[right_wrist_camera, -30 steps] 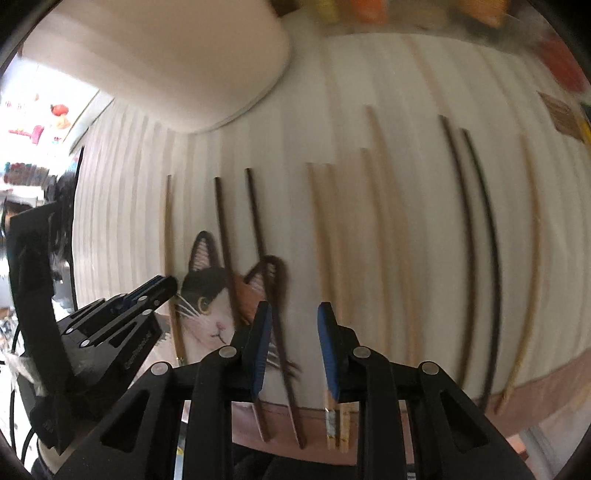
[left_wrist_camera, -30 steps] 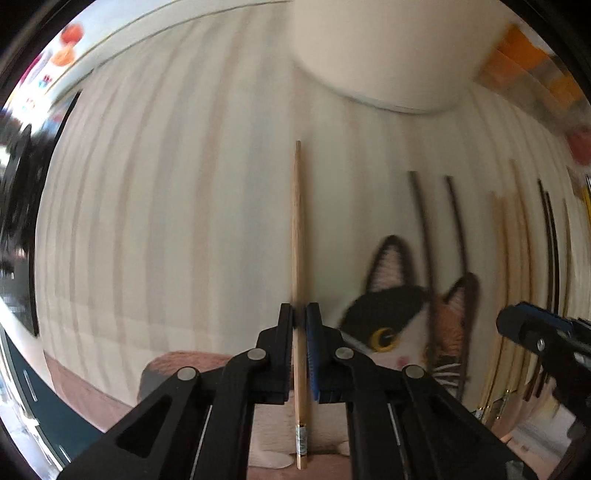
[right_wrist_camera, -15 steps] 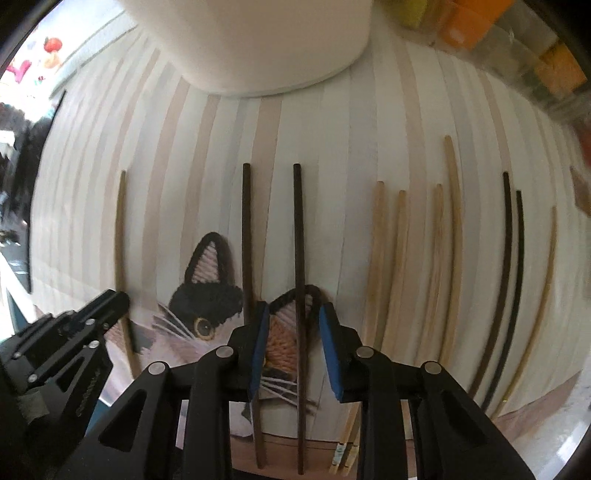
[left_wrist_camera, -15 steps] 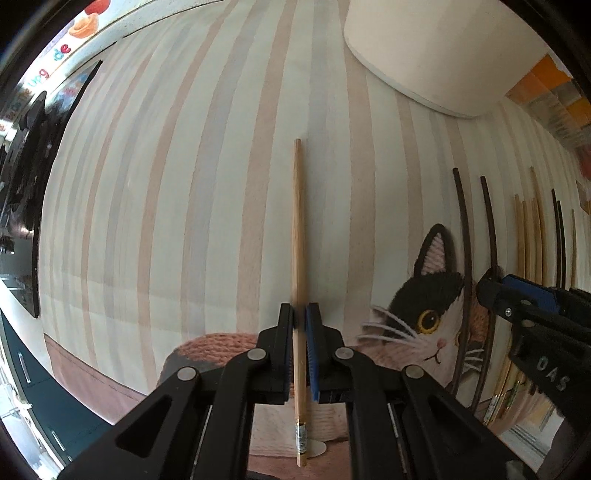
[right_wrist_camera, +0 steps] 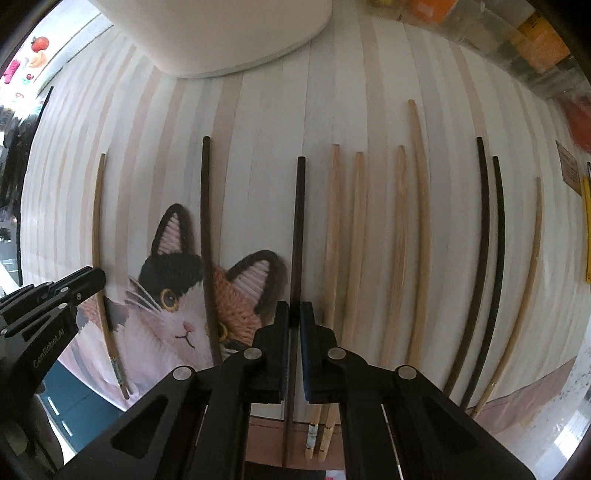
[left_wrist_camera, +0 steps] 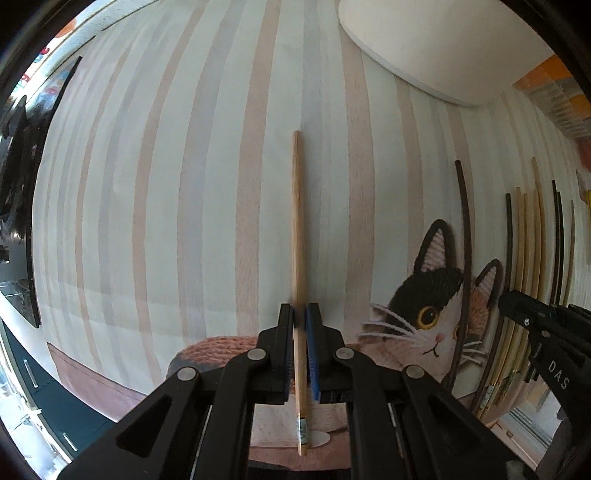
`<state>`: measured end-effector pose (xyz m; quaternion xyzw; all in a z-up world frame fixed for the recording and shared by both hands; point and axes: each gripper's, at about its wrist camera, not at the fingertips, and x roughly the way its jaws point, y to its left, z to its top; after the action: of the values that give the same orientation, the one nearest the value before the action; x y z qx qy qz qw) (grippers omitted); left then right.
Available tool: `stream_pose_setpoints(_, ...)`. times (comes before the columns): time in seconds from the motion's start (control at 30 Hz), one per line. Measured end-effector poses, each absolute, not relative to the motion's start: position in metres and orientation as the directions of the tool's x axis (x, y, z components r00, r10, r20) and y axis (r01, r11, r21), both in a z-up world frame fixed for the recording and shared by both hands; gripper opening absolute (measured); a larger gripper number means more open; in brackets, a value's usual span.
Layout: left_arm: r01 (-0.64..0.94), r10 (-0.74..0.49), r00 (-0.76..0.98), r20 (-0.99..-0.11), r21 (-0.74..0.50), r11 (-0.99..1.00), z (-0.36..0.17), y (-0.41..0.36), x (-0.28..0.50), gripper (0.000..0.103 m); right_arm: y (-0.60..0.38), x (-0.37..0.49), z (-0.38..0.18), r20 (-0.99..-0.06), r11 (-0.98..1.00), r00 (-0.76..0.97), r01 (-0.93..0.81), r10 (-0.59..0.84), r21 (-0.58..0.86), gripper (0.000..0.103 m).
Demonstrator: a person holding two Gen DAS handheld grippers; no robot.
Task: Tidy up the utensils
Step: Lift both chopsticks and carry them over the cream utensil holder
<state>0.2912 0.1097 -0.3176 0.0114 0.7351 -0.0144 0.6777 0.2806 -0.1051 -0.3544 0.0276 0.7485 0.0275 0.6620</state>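
My left gripper [left_wrist_camera: 300, 314] is shut on a light wooden chopstick [left_wrist_camera: 296, 221] that points away over the striped cat-print mat [left_wrist_camera: 166, 184]. My right gripper [right_wrist_camera: 294, 312] is shut on a dark brown chopstick [right_wrist_camera: 298, 221] lying on the same mat [right_wrist_camera: 266, 118]. A second dark chopstick [right_wrist_camera: 204, 206] lies just left of it, across the cat's face. Several light wooden chopsticks [right_wrist_camera: 356, 221] and two black ones [right_wrist_camera: 491, 240] lie in a row to the right. The left gripper and its chopstick [right_wrist_camera: 96, 221] show at the left of the right wrist view.
A large white rounded container [left_wrist_camera: 443, 44] stands at the far edge of the mat, also in the right wrist view [right_wrist_camera: 221, 29]. Orange and clear boxes [right_wrist_camera: 535, 44] sit at the back right. The mat's front edge [left_wrist_camera: 92, 380] overhangs a dark cabinet.
My right gripper has closed from open onto the dark brown chopstick. My left gripper keeps its hold on the light chopstick and has shifted slightly over the mat.
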Motion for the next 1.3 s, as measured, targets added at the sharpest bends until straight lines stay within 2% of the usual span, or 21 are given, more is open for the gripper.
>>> stream_pose_setpoints(0.23, 0.059, -0.007, -0.077, -0.997, -0.012, 0.998, -0.317, 0.096, 0.307, 0.005, -0.074, 0.293, -0.362, -0.984, 1.0, -0.174, -0.006, -0.024, -0.024, 0.007)
stream_pose_setpoints(0.37, 0.082, 0.003, -0.037, -0.999, 0.0, 0.997, -0.313, 0.088, 0.297, 0.004, -0.045, 0.29, -0.367, -0.988, 0.999, -0.145, -0.012, -0.052, -0.051, 0.007)
stream_pose_setpoints(0.53, 0.117, 0.0, 0.038, -0.999, 0.004, 0.993, -0.282, 0.078, 0.288, 0.004, -0.057, 0.263, -0.362, -0.995, 0.998, -0.089, 0.054, 0.04, 0.036, 0.006)
stream_pose_setpoints(0.9, 0.153, -0.048, 0.19, -0.981, -0.019, 0.988, -0.213, 0.081, 0.28, 0.004, -0.033, 0.21, -0.315, -0.985, 0.986, 0.114, 0.089, 0.131, 0.141, 0.005)
stream_pose_setpoints(1.13, 0.166, -0.086, 0.279, -0.956, -0.04, 0.985, -0.177, 0.073, 0.276, 0.004, -0.068, 0.221, -0.283, -0.96, 0.982, 0.237, 0.08, 0.147, 0.17, 0.005)
stream_pose_setpoints(1.3, 0.165, -0.108, 0.345, -0.932, -0.053, 0.985, -0.149, 0.072, 0.279, 0.004, -0.108, 0.233, -0.23, -0.93, 0.98, 0.332, 0.064, 0.158, 0.19, 0.005)
